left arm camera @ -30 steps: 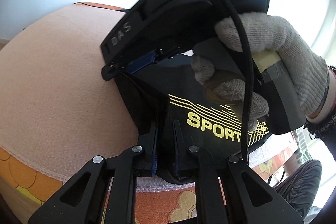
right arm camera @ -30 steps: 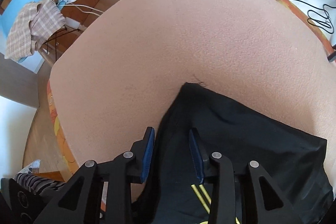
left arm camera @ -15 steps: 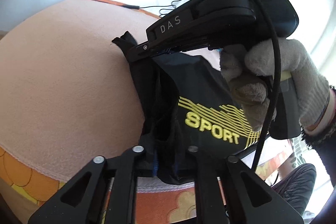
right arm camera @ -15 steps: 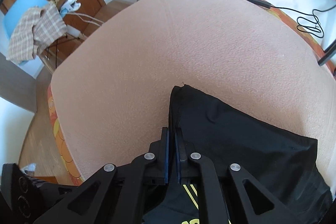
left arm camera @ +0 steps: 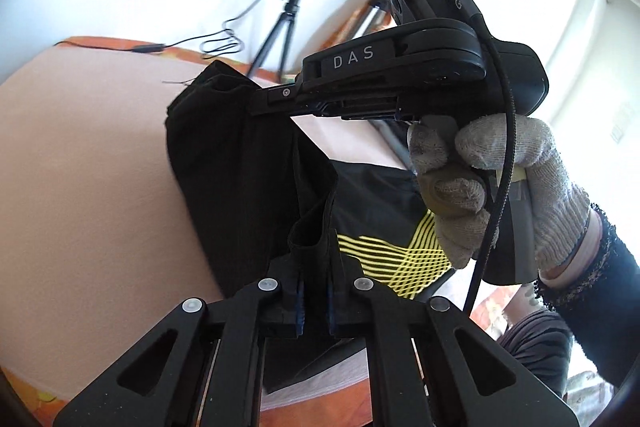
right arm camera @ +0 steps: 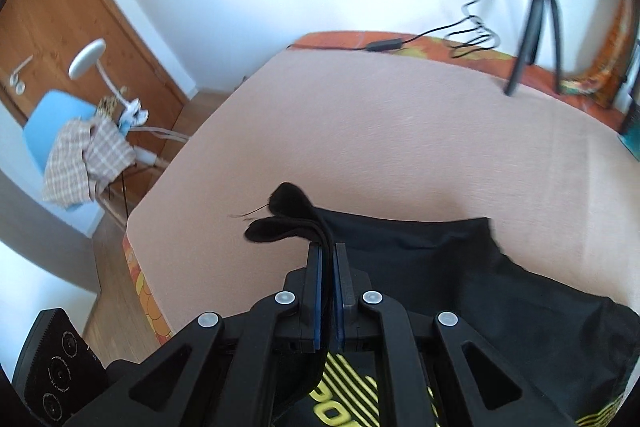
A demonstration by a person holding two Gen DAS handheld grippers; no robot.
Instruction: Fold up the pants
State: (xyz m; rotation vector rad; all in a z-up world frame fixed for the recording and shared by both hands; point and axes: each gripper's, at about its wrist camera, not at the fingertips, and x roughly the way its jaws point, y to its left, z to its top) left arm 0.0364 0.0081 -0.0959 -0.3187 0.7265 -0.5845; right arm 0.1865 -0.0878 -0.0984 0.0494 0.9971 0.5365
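Observation:
The black pants (left arm camera: 240, 179) with a yellow striped print (left arm camera: 400, 251) lie on a peach blanket (left arm camera: 80, 187). My left gripper (left arm camera: 314, 291) is shut on a near edge of the pants and lifts a fold of cloth. My right gripper (right arm camera: 329, 267) is shut on a far corner of the pants (right arm camera: 440, 267), and the pinched corner curls up past its tips. The right gripper also shows in the left wrist view (left arm camera: 276, 99), held by a gloved hand (left arm camera: 500, 179). The lifted edge hangs between the two grippers.
A ring light on a tripod (left arm camera: 288, 23) stands beyond the far edge with a black cable (right arm camera: 440, 39) on the orange patterned cover (right arm camera: 400, 47). To the left off the bed are a blue chair with checked cloth (right arm camera: 80, 155), a white lamp (right arm camera: 86, 59) and a wooden door (right arm camera: 60, 39).
My right gripper closed on the pants corner and both grippers have lifted the edge upward. The views tilted up, showing the ring light and tripod.

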